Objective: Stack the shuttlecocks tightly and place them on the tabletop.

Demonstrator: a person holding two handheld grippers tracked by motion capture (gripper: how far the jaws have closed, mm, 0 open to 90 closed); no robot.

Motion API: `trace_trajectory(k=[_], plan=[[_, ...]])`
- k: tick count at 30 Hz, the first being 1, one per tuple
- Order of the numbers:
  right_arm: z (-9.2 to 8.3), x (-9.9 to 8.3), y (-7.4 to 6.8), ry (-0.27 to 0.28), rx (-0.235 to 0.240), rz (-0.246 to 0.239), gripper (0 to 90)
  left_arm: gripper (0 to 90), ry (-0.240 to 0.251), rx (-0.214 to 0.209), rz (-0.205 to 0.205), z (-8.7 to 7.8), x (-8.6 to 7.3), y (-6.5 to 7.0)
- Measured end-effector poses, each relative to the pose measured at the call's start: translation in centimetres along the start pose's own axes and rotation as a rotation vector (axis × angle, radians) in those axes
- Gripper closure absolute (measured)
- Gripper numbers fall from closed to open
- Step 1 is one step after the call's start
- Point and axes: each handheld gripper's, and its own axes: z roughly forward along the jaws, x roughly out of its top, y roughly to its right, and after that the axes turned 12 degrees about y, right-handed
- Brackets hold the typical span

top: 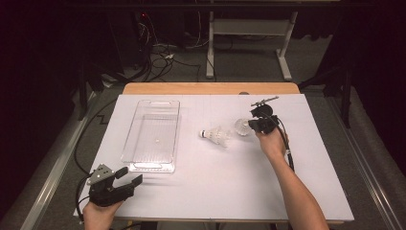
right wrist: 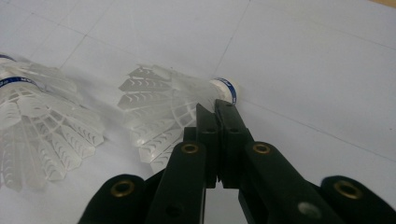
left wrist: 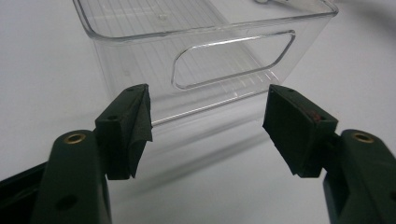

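- A white sheet point(top: 206, 191) covers the tabletop; bare wood point(top: 210, 88) shows along the far edge.
- Grey carpet point(top: 239, 67) lies beyond the table.
- A white desk frame point(top: 285, 52) stands on it at the back.
- Cables point(top: 160, 60) tangle on the floor, back left.
- The room behind is dark.

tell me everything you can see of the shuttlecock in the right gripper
The shuttlecock is white and looks plastic, with a translucent ribbed mesh skirt and a white cap ringed by a blue band. It lies on its side on the white table, skirt spreading toward the second shuttlecock but apart from it. The right gripper has its jaws shut on the skirt's edge near the cap. In the high view it lies right of centre, below that gripper.
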Motion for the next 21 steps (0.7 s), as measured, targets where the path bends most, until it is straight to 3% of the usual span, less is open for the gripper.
trace_trajectory(k=[21], plan=[[-1.4,-0.8,0.5,0.017,0.031,0.002,90.0,33.0,0.002,0.001,-0.002,0.0,0.0,0.0]])
